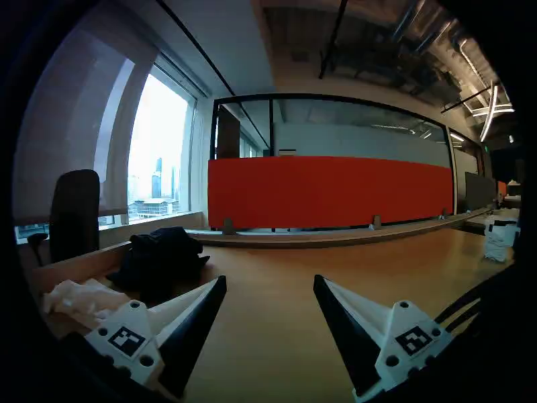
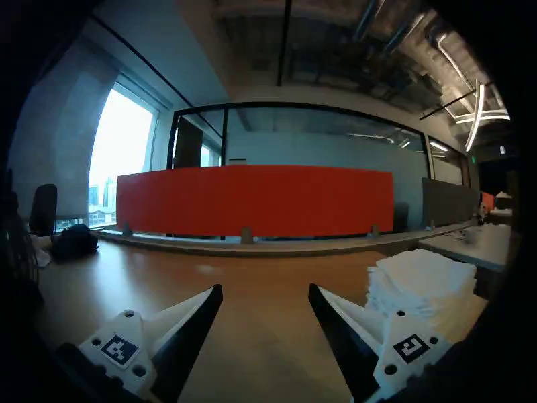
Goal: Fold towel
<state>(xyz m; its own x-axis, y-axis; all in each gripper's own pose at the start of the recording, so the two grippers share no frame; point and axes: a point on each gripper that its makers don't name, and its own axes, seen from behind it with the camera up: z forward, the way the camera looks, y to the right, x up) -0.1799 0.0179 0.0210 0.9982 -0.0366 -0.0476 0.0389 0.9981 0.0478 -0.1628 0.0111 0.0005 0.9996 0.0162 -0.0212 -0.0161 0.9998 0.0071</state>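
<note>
In the left gripper view my left gripper (image 1: 270, 283) stands open low over the wooden table (image 1: 288, 322), nothing between its fingers. A crumpled white towel (image 1: 77, 299) lies at the near left, beside the left finger. In the right gripper view my right gripper (image 2: 265, 290) is open too, with only bare table (image 2: 255, 316) between its fingers. A stack of folded white towels (image 2: 423, 279) sits at the right, just behind the right finger.
A dark bundle of cloth (image 1: 161, 258) lies past the crumpled towel; it also appears far left as a dark bundle (image 2: 74, 242). A black chair (image 1: 74, 215) stands by the window. An orange divider panel (image 1: 329, 190) runs along the table's far edge. White items (image 1: 500, 238) sit far right.
</note>
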